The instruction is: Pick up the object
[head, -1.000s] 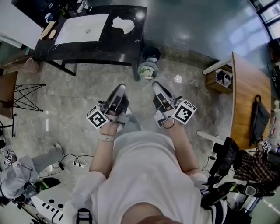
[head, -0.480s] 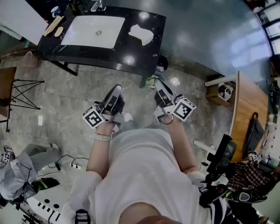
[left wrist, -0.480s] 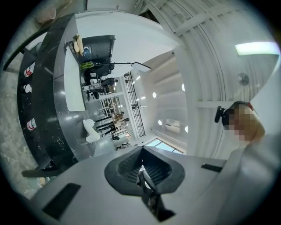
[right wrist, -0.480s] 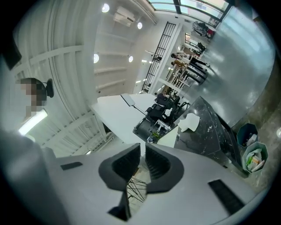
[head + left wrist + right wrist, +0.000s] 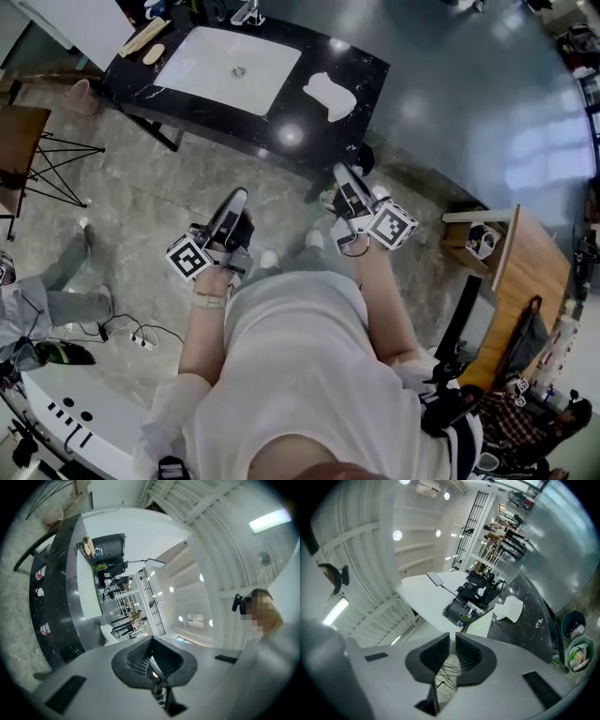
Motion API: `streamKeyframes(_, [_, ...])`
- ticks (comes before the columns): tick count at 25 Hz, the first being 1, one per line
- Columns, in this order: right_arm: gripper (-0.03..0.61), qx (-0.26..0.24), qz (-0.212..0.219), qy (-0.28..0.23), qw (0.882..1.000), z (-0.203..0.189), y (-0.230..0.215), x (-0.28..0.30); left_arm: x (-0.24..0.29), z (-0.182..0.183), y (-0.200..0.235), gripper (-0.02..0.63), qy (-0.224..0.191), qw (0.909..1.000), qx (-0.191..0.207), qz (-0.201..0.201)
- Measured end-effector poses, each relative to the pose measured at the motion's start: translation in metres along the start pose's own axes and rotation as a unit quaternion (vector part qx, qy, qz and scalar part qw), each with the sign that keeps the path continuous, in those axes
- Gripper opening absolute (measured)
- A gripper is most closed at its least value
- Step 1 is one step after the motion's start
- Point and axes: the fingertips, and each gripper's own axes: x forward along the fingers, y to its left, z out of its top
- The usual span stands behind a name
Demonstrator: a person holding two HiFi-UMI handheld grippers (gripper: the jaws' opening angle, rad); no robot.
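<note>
A person in a white shirt stands on the grey stone-tile floor (image 5: 141,216) in front of a glossy black table (image 5: 309,131), with one grey two-jaw tool in each hand. The left gripper (image 5: 236,195) is held over the floor short of the table. In its own view the left gripper (image 5: 151,645) has its ribbed black pads (image 5: 136,658) drawn together at the tips with nothing between them. The right gripper (image 5: 341,172) reaches closer to the table's near edge. From its own camera the right gripper (image 5: 453,639) is also closed, its pads (image 5: 432,654) almost meeting and gripping nothing (only floor and thin black wire legs show through the slit).

The task's thing, a flat, ragged-edged white object (image 5: 330,94), lies on the right part of the black table. It is beside a large white rectangular sheet (image 5: 228,68) but apart from it, and well apart from both tools. The right gripper view shows the same white object (image 5: 508,609) flat on the dark top.

Each tool carries a white cube with black square markers, one on the left (image 5: 187,259) and one on the right (image 5: 392,226). A dark round bin (image 5: 573,623) and a pale bin holding litter (image 5: 580,654) stand on the floor by the table. A wooden desk (image 5: 525,272) is off to the right.
</note>
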Motion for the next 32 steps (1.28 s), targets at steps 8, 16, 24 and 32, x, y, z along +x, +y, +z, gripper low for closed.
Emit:
streamKeyframes(8, [0.058,-0.075,-0.021,0.062,0.995,0.052,-0.050,0.061,-0.011,0.023,0.006,0.006,-0.081,0.9955,0.010,0.049])
streamKeyframes(16, [0.216,-0.197,-0.073,0.103,0.972,0.078,-0.101,0.115,-0.017,0.030,0.005,0.006,-0.126,0.9882,0.026,0.083])
streamKeyframes(24, [0.285,-0.304,-0.138,0.134,0.933,0.085,-0.146,0.140,-0.025,0.025,0.008,0.006,-0.165,0.9786,0.026,0.120])
streamKeyframes(32, [0.353,-0.362,-0.190,0.161,0.898,0.088,-0.197,0.145,-0.026,0.010,0.010,0.006,-0.180,0.9733,0.029,0.139])
